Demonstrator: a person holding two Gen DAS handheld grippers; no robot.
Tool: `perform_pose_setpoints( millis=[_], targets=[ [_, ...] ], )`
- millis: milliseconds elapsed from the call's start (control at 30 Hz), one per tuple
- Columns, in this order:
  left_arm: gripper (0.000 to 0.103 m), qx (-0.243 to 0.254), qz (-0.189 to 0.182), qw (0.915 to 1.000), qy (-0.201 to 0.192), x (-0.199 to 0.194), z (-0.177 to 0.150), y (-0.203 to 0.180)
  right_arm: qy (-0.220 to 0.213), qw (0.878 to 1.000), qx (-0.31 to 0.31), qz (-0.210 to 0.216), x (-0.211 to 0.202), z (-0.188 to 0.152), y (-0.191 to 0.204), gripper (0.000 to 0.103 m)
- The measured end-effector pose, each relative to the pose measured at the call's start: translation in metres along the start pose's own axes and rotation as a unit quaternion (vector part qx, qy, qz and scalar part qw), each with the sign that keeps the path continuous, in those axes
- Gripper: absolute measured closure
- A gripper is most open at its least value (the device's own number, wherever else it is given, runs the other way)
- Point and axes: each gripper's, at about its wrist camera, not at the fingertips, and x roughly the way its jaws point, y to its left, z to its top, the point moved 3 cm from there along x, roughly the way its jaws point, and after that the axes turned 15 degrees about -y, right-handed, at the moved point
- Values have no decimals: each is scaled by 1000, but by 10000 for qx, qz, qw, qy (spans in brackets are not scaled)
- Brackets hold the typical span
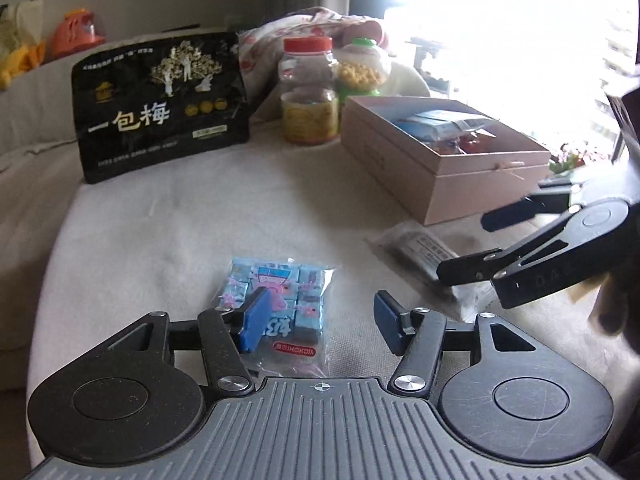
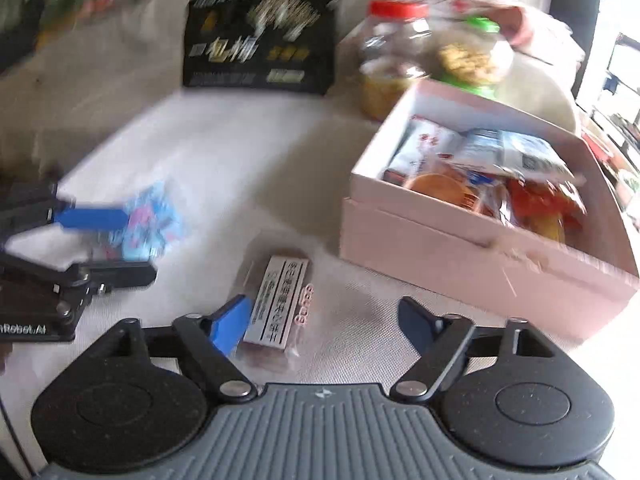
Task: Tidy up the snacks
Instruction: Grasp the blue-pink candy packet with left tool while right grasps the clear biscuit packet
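Note:
A blue candy packet (image 1: 280, 300) lies on the cream cushion, partly between the wide-open jaws of my left gripper (image 1: 322, 320); it also shows blurred in the right wrist view (image 2: 154, 220). A clear packet with a white label (image 2: 276, 304) lies by the left finger of my open right gripper (image 2: 326, 324), and shows in the left wrist view (image 1: 424, 256). The right gripper (image 1: 476, 244) hovers over it, open. An open pink box (image 1: 472, 184) of snacks sits at the right; the right wrist view shows its wall (image 2: 460, 252).
A big black snack bag (image 1: 160, 104) stands at the back. A red-lidded jar (image 1: 308, 92) and a green-lidded jar (image 1: 362, 68) stand beside it, behind the box. A patterned cloth (image 1: 304, 28) lies behind them. The cushion edge drops off on the left.

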Motion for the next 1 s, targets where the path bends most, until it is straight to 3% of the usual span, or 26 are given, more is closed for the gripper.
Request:
perform_pose_setpoints(
  millis=[133,200,300,367,433,533,700,800,1000],
  targets=[
    [44,178,342,9992,55,-1,3,1,-224,9987,449,81,-2,-10,-7,15],
    [41,326,343,9987,183,3,1,-2,-360,9979,525,128,-3,-13,-9,14],
    [27,536,289,9977,306,7,0,-9,-432,9977,508,139,-3,-15,-8,13],
    [10,570,174,9974,396,12,-1,-14,-447,9974,552,152,-4,-16,-10,13],
    [6,536,99,9976,429,16,-1,-17,-465,9970,587,169,-4,-16,-11,13],
    [6,276,51,9990,337,16,3,-11,-483,9968,616,173,-5,-17,-12,13],
    [12,129,610,9977,280,20,5,12,-472,9970,589,172,-6,-17,-11,12],
    [23,-281,523,9973,422,29,2,26,-427,9975,528,216,-4,-17,-9,7],
    [24,-243,524,9971,500,37,4,23,-220,9993,145,276,2,-16,1,0]
  ],
)
